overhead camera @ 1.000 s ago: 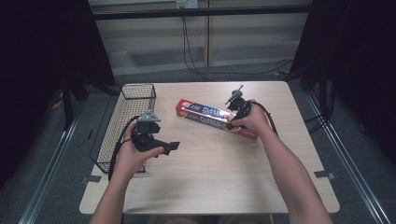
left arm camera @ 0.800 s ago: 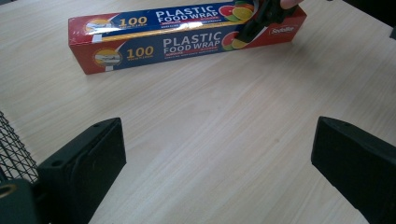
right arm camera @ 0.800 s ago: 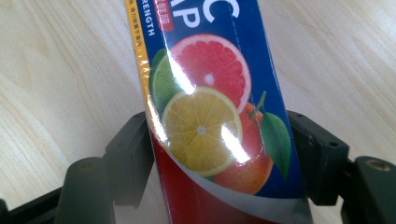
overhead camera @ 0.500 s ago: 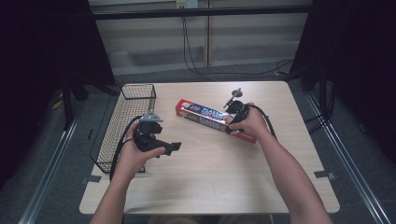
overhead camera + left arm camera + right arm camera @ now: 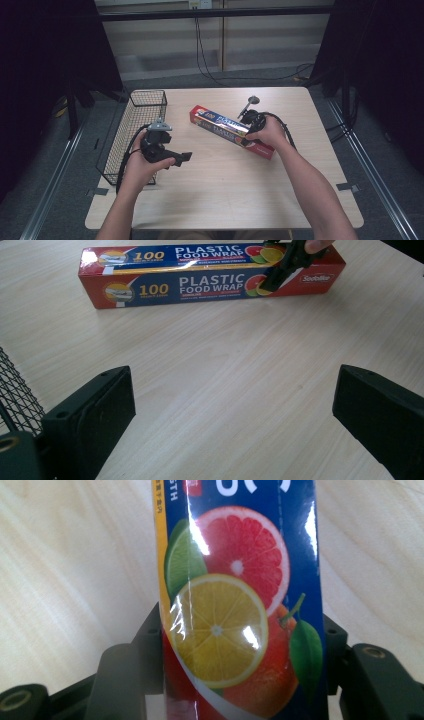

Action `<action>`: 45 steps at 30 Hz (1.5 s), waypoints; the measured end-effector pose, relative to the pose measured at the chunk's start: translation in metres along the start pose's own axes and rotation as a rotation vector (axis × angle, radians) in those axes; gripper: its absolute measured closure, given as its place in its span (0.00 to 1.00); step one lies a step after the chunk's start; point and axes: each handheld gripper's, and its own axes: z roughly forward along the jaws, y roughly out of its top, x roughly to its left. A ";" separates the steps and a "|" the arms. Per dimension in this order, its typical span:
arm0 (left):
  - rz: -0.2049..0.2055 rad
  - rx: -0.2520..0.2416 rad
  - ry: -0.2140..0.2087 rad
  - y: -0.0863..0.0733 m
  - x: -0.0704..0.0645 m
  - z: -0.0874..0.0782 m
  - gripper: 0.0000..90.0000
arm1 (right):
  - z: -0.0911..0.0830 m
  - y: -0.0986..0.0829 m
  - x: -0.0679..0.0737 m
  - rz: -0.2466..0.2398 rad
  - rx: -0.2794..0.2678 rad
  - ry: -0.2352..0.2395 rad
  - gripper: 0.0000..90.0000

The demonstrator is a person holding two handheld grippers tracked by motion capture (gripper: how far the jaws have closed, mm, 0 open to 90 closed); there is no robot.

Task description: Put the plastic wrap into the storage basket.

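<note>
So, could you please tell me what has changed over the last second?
Very little. The right claw has stayed closed around the plastic wrap box, which has barely shifted on the table. The left claw still hangs open beside the wire basket, holding nothing.

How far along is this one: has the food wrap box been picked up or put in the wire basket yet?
Early stage. Done: the right claw has its jaws on either side of the box, pressed to its sides in the right gripper view. In hand: the grasp; the box appears to lie on the table. Left: lifting it and, probably, moving it to the basket, which holds nothing I can see. The left claw waits open.
</note>
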 end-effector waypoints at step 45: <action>0.295 0.127 -0.079 0.062 -0.008 0.015 0.04 | -0.079 -0.036 0.053 -0.143 -0.164 0.094 0.48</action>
